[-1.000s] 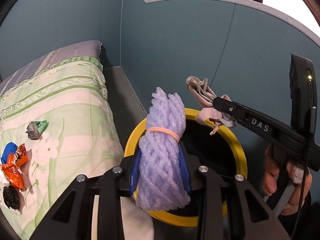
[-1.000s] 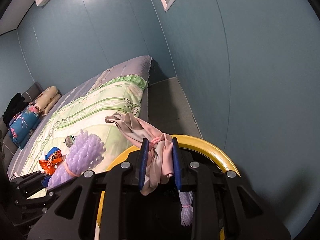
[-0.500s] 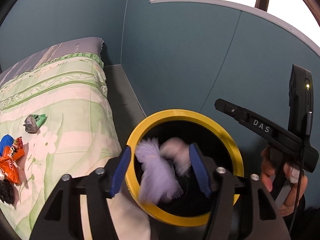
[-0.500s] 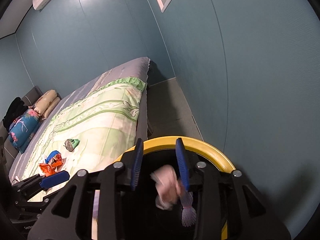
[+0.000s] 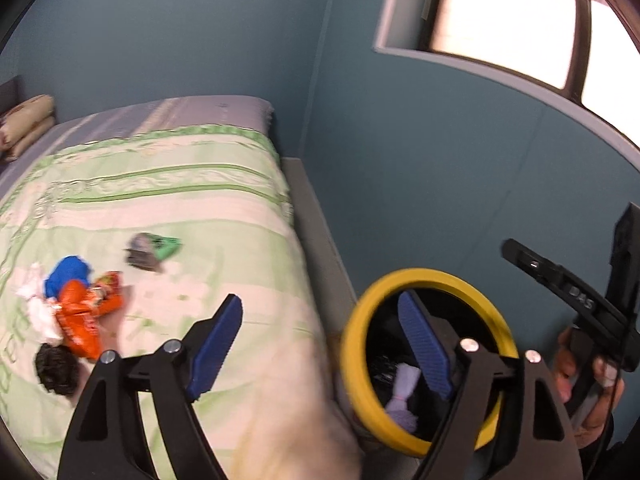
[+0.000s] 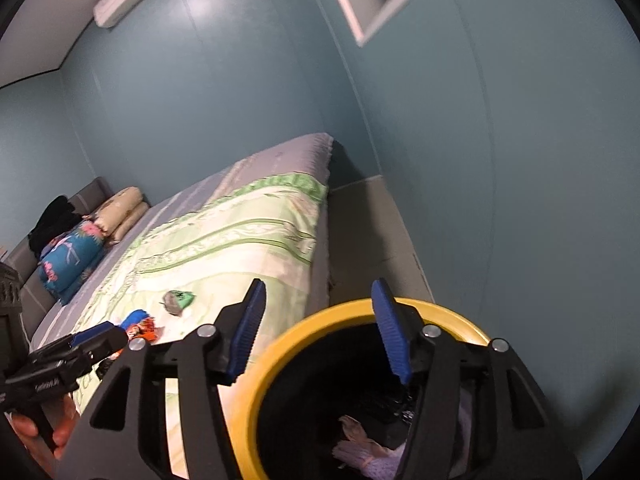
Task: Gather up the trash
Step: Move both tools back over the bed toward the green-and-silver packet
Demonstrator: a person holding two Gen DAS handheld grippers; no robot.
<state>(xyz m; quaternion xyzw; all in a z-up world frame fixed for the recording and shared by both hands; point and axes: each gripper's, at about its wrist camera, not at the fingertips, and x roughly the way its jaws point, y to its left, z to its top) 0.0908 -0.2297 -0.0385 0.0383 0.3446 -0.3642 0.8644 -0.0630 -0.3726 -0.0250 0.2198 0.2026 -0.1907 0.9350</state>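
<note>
Left tool (image 5: 320,344): I see its blue pads spread wide with nothing between them; one pad hangs over the bed's edge, the other over the bin's mouth.
Right tool (image 6: 320,328): released too, jaws wide apart and bare; its right pad sits over the bin opening, its left pad over the bed's edge.
Bin (image 5: 362,336): black inside with a yellow rim, standing on the floor just beside the bed, near the teal wall.
Purple foam net (image 5: 402,394): lying down inside the bin; from my right camera it shows pale at the bottom (image 6: 374,456).
Orange wrapper (image 5: 82,322): on the bed (image 5: 224,216), in a small heap touching a blue scrap (image 5: 66,274) and white crumpled paper (image 5: 34,300).
Black clump (image 5: 56,366): on the quilt just beside that heap.
Green-and-grey wrapper (image 5: 152,250): alone on the quilt, a little apart from the heap; motion blur softens it.
Pillows (image 6: 76,248): stacked at the far head of the bed.
</note>
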